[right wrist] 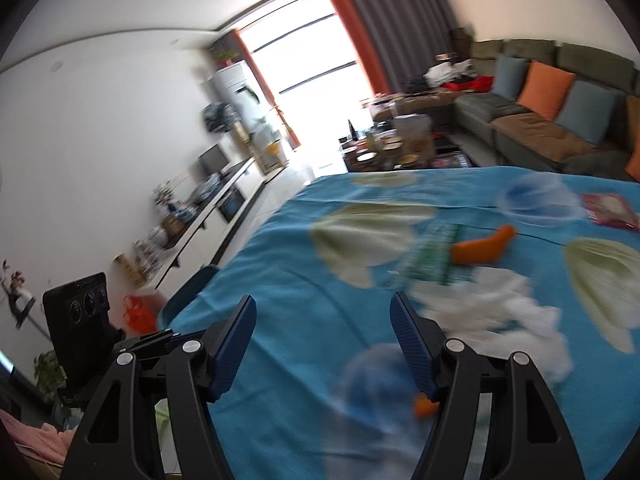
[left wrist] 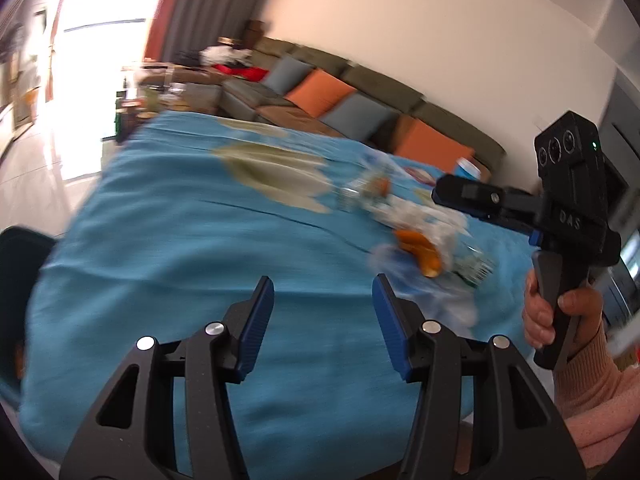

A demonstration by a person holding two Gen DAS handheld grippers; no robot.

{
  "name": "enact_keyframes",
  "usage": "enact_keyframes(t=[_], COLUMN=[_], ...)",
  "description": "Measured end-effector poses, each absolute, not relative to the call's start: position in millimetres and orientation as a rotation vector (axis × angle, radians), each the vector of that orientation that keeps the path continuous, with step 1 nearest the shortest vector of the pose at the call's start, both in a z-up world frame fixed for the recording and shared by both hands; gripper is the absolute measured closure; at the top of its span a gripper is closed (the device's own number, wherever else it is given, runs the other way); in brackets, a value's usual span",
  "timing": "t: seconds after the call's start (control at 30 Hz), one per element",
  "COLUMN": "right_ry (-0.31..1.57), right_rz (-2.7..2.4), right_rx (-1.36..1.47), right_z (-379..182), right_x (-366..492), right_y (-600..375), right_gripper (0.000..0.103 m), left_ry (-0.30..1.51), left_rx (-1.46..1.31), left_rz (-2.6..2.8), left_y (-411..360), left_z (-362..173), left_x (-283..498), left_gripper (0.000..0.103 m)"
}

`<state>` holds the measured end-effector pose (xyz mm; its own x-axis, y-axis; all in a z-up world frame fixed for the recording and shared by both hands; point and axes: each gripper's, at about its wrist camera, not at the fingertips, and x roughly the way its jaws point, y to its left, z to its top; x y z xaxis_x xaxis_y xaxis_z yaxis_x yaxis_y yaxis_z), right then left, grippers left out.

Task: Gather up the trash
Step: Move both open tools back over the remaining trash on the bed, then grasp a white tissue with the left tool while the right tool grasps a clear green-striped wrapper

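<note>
Both grippers are spread wide with nothing between the jaws. Left gripper [left wrist: 323, 322] sits at the bottom of its frame over bare blue cloth [left wrist: 192, 248] covering the desk; the trash is off to its right, mid-frame: orange peel [left wrist: 420, 252], white tissue [left wrist: 416, 216] and a clear wrapper, all pretty blurry so I can't sort out what's touching what. I can also see the right gripper [left wrist: 472, 196] from there, at the right edge, held in a hand [left wrist: 560, 312] with a pink sleeve, hovering right by that pile.

Right gripper [right wrist: 323, 342] in its own view is at the bottom. Its right finger [right wrist: 412, 344] is just beside the tissue [right wrist: 492, 308]. Past that, a green printed packet [right wrist: 434, 252] and another peel [right wrist: 484, 246]. Red-and-white packet [right wrist: 610, 209] sits at the right edge.
</note>
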<state>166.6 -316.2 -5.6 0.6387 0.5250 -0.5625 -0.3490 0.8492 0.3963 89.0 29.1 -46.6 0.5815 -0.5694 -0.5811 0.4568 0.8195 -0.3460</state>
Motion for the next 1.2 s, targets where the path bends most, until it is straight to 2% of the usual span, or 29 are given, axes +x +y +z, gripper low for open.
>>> enact_keyframes(t=[0.4, 0.7, 0.87, 0.93, 1.0, 1.1, 1.17, 1.2], right_ry=[0.748, 0.781, 0.789, 0.797, 0.807, 0.807, 0.806, 0.805], right_rz=[0.296, 0.288, 0.31, 0.321, 0.333, 0.347, 0.351, 0.353], right_rx=[0.34, 0.387, 0.396, 0.401, 0.4, 0.4, 0.397, 0.397], right_z=[-40.3, -63.0, -67.1, -69.8, -72.2, -73.5, -73.8, -74.1], right_x=[143.9, 135.0, 132.7, 131.5, 130.6, 128.2, 125.8, 124.6], right_y=[-408.4, -428.5, -429.4, -428.6, -427.0, -428.3, -429.6, -430.0], right_gripper=[0.036, 0.037, 0.039, 0.044, 0.055, 0.062, 0.071, 0.072], left_ry=[0.831, 0.91, 0.855, 0.825, 0.804, 0.786, 0.791, 0.801], left_rx=[-0.056, 0.003, 0.039, 0.055, 0.083, 0.125, 0.154, 0.168], left_rz=[-0.761, -0.784, -0.749, -0.741, -0.73, -0.735, -0.75, -0.761], left_y=[-83.8, -131.7, -141.4, -144.7, -150.2, -159.4, -167.4, -171.8], left_z=[-64.3, -71.2, -59.2, -54.1, -49.9, -45.6, -45.8, -47.4], left_x=[106.5, 125.0, 129.9, 131.8, 135.7, 140.8, 144.2, 146.8], left_gripper=[0.054, 0.062, 0.06, 0.06, 0.06, 0.061, 0.062, 0.067])
